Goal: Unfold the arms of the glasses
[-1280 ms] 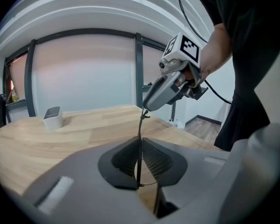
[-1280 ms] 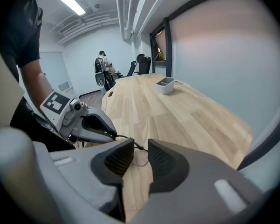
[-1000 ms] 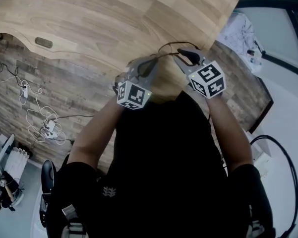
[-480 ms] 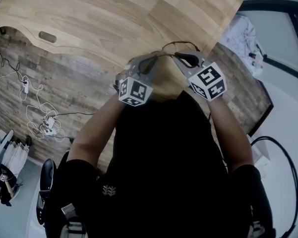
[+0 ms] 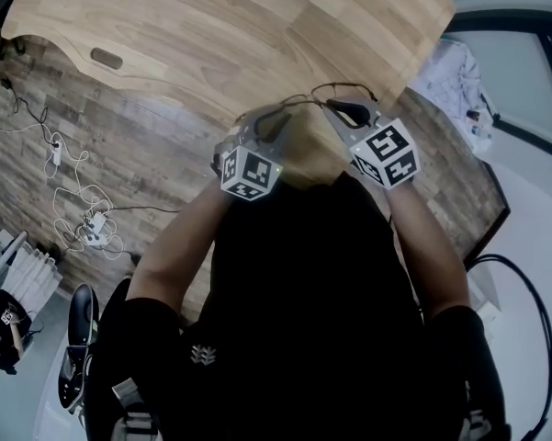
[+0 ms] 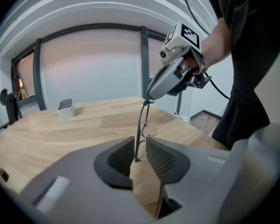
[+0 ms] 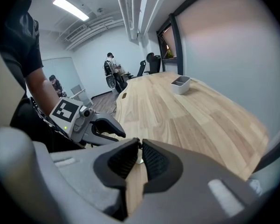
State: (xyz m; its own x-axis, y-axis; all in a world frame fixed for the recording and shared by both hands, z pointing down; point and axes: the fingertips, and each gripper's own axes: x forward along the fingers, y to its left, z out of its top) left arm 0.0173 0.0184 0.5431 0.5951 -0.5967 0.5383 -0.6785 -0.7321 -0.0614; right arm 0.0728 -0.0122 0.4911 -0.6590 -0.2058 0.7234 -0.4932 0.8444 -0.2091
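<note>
My right gripper was clamped on the glasses at one end of the frame, and I held them in the air over the near part of the table. One thin arm hung down into my left gripper. Its jaws had just been opening and stood apart, with the arm between them, unpinched.

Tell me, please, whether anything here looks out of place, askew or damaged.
Nothing looks damaged. The glasses hang above the table, pinched only by the right tool; one arm's tip sits loose between the left tool's jaws, which have just been opening.
</note>
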